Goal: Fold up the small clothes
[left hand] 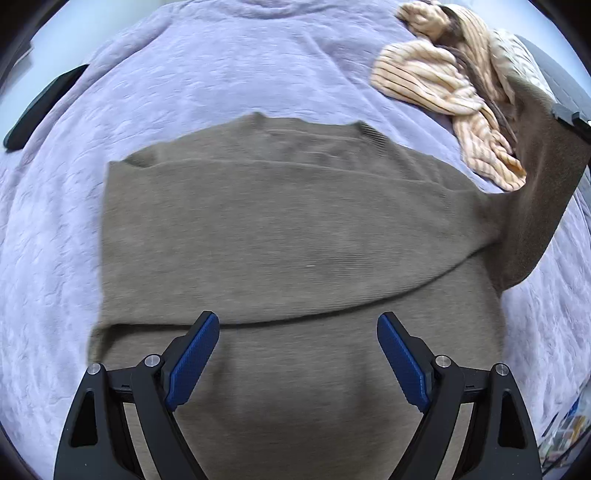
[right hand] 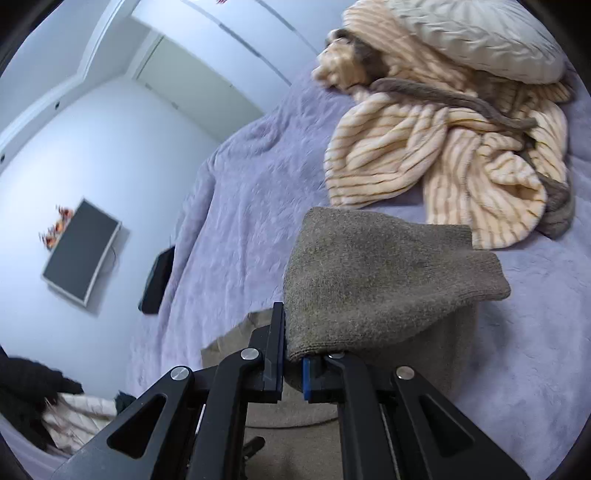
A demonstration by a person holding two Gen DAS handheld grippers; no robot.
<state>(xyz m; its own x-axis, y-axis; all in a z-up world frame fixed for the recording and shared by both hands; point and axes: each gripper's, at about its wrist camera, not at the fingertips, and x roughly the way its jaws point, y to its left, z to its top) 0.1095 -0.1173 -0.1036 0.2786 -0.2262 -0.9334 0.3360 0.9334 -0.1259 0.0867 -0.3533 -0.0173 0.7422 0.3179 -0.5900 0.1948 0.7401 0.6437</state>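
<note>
Olive-brown knitted sweater (left hand: pixel 280 221): spread across the middle of the left wrist view on the bed, its ribbed collar edge toward the upper centre; one sleeve lifted off the bed toward the right edge of that frame; in the right wrist view the sleeve (right hand: pixel 384 280) fills the centre, its ribbed cuff end hanging free to the right.

Lavender textured bed cover (left hand: pixel 229 66): surrounds the sweater on every side; wrinkled.

Left hand-held gripper (left hand: pixel 298 325): lower centre of the left wrist view; released, the two blue ribbed pads (left hand: pixel 192 362) standing wide apart above the sweater's body; nothing between them.

Right hand-held gripper (right hand: pixel 291 363): lower centre of the right wrist view; clenched on the sleeve, the knit pinched between its black fingers and draped over them; in the left wrist view only a black edge of it shows at the far right.

Cream fleece garment with thin brown stripes (right hand: pixel 436 147): crumpled heap, upper right of both frames, just beside the raised sleeve; a grey-brown strip of cloth lies across it.

Pale quilted pillow (right hand: pixel 480 33): top right of the right wrist view, resting against the striped heap.

Wall-mounted dark flat screen (right hand: pixel 81 251): left side of the right wrist view, on a white wall.
</note>
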